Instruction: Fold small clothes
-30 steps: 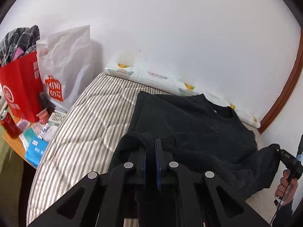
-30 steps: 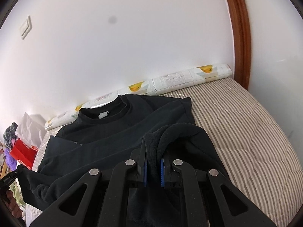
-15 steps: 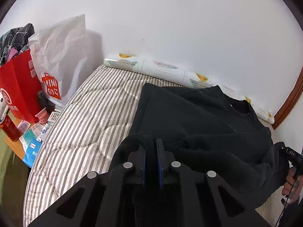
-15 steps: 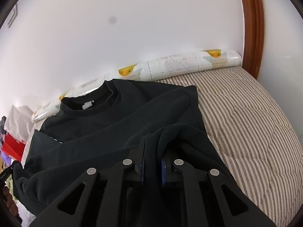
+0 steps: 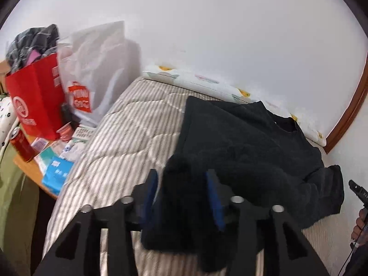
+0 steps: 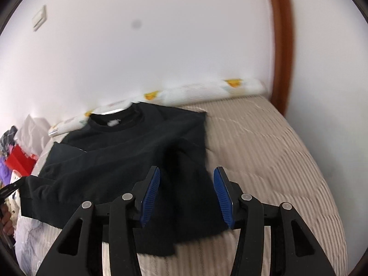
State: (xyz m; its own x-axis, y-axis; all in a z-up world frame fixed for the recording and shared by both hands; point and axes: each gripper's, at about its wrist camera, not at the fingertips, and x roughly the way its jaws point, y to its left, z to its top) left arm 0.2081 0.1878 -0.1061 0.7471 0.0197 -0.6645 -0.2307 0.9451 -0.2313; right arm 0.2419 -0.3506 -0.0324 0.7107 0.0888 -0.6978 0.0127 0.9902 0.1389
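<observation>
A black sweatshirt [image 5: 241,142] [image 6: 128,154] lies on the striped mattress [image 5: 128,133] [image 6: 271,151], its collar toward the wall. My left gripper [image 5: 181,184] has its jaws opening. A bunched fold of the sweatshirt sits between the blue pads [image 5: 212,197], and they no longer press on it. In the right wrist view my right gripper [image 6: 186,186] is also opening. The sweatshirt's lower corner lies flat between and under its blue pads [image 6: 150,193], free of them. The other gripper's tip [image 5: 357,189] shows at the right edge, with a hand under it.
A red paper bag [image 5: 34,96] with clothes and a white shopping bag [image 5: 96,78] stand left of the bed. A red can [image 5: 20,142] and small packets lie on a wooden side table [image 5: 27,163]. A patterned bolster [image 6: 207,89] runs along the white wall. A wooden frame [image 6: 279,46] stands at right.
Both grippers went from shut on folds of the sweatshirt to open, and the cloth dropped onto the mattress. Both views shifted and blurred as the hands moved.
</observation>
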